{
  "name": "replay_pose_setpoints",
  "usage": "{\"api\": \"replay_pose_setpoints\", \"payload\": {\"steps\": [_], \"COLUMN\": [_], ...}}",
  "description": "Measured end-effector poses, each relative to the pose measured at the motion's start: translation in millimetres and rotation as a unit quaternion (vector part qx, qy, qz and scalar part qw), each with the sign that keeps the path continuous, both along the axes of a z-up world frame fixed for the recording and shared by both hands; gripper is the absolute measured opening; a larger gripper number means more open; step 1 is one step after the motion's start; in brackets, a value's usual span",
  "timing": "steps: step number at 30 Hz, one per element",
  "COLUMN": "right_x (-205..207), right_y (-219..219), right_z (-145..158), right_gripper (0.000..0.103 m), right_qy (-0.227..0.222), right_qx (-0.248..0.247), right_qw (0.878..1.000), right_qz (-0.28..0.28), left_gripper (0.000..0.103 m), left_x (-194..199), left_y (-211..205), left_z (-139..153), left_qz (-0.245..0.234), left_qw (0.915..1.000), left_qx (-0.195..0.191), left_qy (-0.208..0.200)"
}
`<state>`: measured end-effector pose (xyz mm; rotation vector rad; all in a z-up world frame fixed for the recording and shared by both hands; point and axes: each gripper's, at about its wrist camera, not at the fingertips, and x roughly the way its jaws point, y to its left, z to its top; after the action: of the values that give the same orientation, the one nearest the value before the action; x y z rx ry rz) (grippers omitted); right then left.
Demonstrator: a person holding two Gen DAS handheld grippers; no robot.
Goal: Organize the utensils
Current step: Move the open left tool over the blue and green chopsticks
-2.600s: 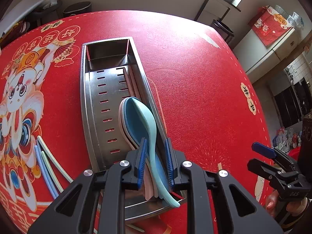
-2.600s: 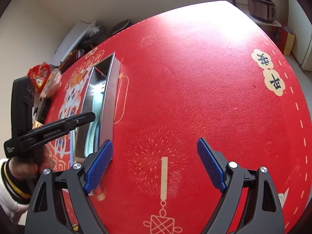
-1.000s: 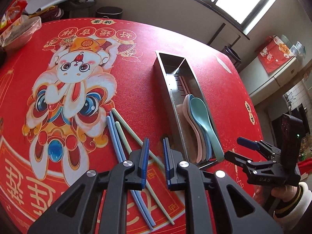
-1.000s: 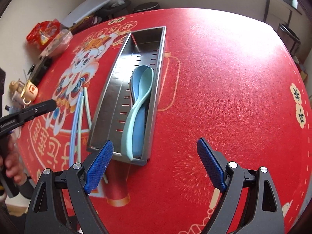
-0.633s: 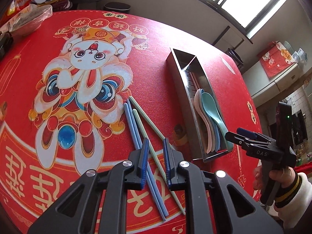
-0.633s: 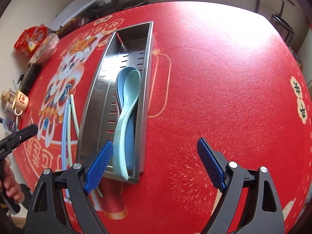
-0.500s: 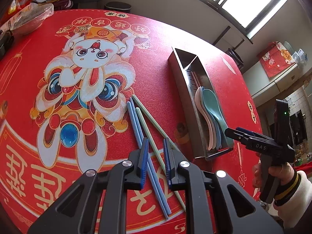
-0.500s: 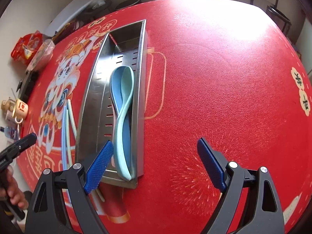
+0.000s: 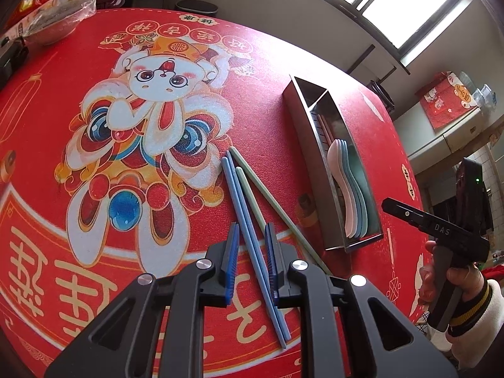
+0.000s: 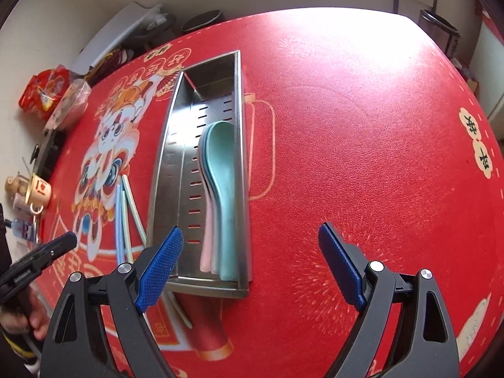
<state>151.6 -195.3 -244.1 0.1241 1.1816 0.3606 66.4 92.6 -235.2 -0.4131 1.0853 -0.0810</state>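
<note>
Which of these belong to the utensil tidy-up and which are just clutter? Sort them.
Job:
- blue chopsticks
- green chopsticks
- stacked spoons
- steel utensil tray
- left gripper, nearly shut, empty
- right gripper, open

Lying about:
- cup
- red snack bag
- clear plastic container

Red tablecloth [image 10: 362,126] with cartoon rabbit print [image 9: 151,126] covers table. Beyond cloth's far-left edge: clear bowl [image 9: 60,19], red snack bag [image 10: 47,91]. Off its left edge: printed mug [image 10: 39,189], small bottle [image 10: 22,228]. Behind its far edge: dark round bin [image 9: 197,6], bright window [image 9: 409,3].
</note>
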Motion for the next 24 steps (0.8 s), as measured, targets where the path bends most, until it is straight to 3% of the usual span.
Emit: {"api": "replay_pose_setpoints", "payload": {"steps": [9,13,24], "right_x": [-30.1,-40.0,-45.7], "right_y": [9.3,3.2,-9.8], "right_z": [9.2,6.2,4.3], "right_gripper": [0.085,0.085,0.085], "right_qy": [-0.019,-0.013,-0.009], "right_qx": [-0.019,-0.018,-0.003], "right_qw": [0.999,0.999,0.999], "right_qz": [-0.033,-0.038,-0.052], "left_gripper": [0.021,0.021,0.019], "left_x": [2.9,2.9,6.0], "left_y": [-14.2,-28.7,-38.6], "left_z": [-31.1,-42.2,-51.1], "left_qz": [-0.024,-0.038,-0.033], "left_qw": [0.9992,0.9977,0.9962], "left_qx": [-0.003,0.033,0.053], "left_qy": [0.030,0.045,0.060]}}
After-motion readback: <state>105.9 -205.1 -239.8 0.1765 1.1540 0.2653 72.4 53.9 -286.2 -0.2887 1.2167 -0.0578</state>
